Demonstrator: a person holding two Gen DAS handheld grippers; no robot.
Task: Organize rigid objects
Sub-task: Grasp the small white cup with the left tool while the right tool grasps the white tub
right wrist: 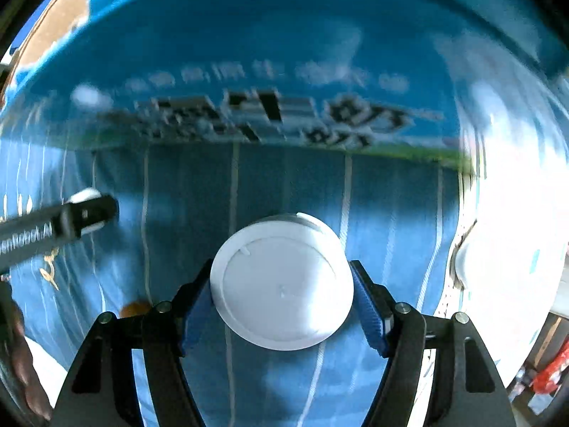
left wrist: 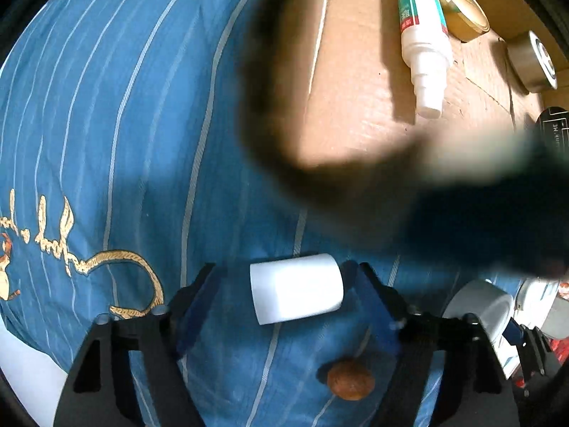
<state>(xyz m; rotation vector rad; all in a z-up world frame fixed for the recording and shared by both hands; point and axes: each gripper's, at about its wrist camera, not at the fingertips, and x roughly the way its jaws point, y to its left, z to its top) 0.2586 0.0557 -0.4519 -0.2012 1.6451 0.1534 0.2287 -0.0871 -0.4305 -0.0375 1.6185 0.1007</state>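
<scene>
Claws (left wrist: pixel 284 302) (right wrist: pixel 282 306) over blue striped cloth (left wrist: pixel 106 124).

free: striped cloth (left wrist: pixel 106 124) left | blocked: blue bag (right wrist: pixel 284 53) ahead, bottle (left wrist: pixel 423 39) right

Black gripper arm (right wrist: pixel 53 227), left edge: white lettering, partly legible "Robot.AI". Black object (left wrist: pixel 554 126), far right: "ME". Other print illegible.

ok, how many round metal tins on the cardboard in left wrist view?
2. A gold tin beside the white spray bottle, and a silver tin further right near the edge. The dark blur could hide more.
</scene>
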